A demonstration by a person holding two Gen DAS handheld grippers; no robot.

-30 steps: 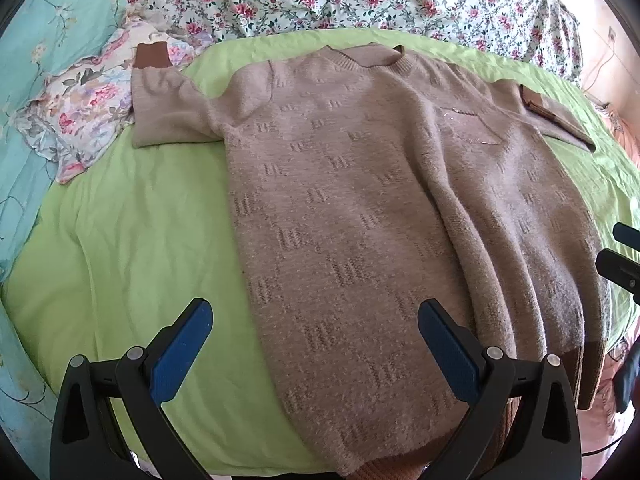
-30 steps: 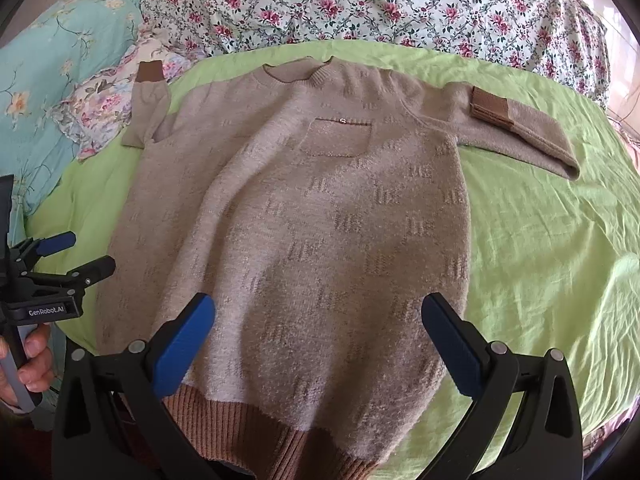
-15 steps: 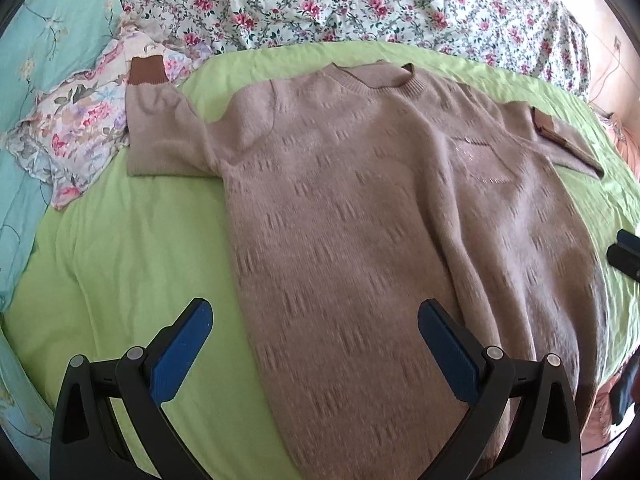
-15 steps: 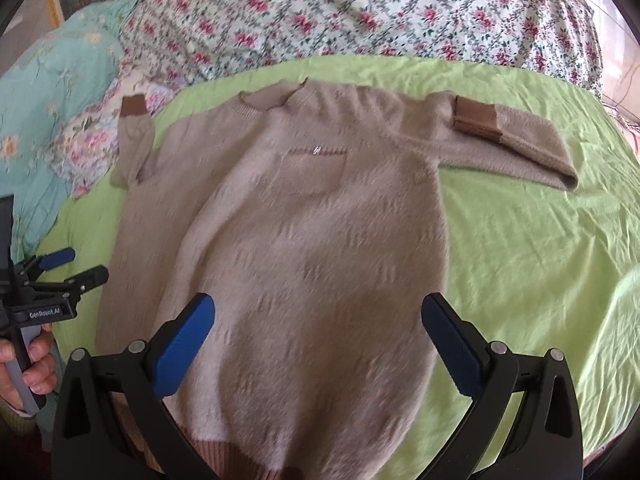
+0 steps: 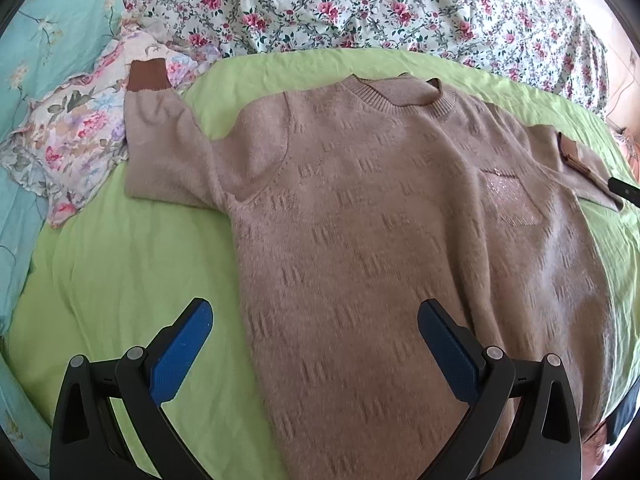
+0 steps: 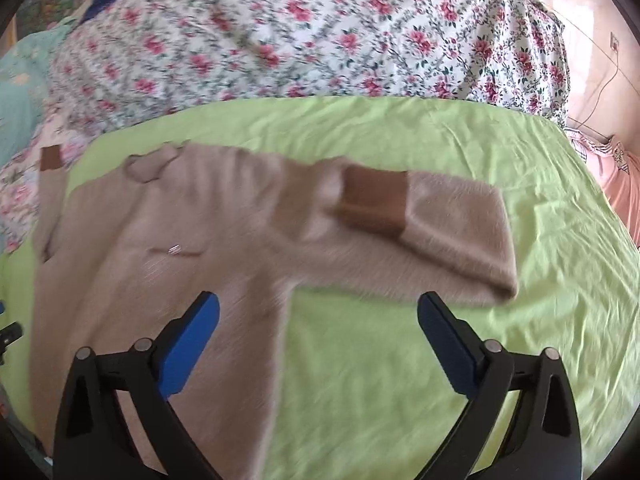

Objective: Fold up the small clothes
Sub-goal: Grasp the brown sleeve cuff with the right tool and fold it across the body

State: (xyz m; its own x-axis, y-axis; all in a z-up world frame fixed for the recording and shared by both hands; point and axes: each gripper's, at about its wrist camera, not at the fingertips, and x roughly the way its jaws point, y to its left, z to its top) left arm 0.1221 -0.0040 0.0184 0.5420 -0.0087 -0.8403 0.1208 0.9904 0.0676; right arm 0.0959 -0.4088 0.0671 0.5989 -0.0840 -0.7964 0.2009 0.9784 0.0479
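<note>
- My right claw (image 6: 318,336) hangs above the bed with its blue pads well apart and just starting to close; nothing lies between them but green sheet (image 6: 400,380) and the sweater's side edge.
- My left claw (image 5: 314,344) is spread wide too, empty, poised over the lower left flank of the sweater (image 5: 380,240).
- The tan sweater lies face up and flat on the green sheet, neckline toward the floral quilt (image 5: 360,4).
- Its right sleeve (image 6: 440,236) is doubled back, brown cuff (image 6: 374,204) on top, just ahead of my right claw.
- I judge the step is a sleeve fold: I would pinch the sleeve's outer bend, both layers, lift low and carry it across the chest.
- The left sleeve (image 5: 160,156) reaches onto a floral pillow (image 5: 68,140); I would fold it in the same way so the sides match.
- The right view is blurred, so I would steady before closing.
</note>
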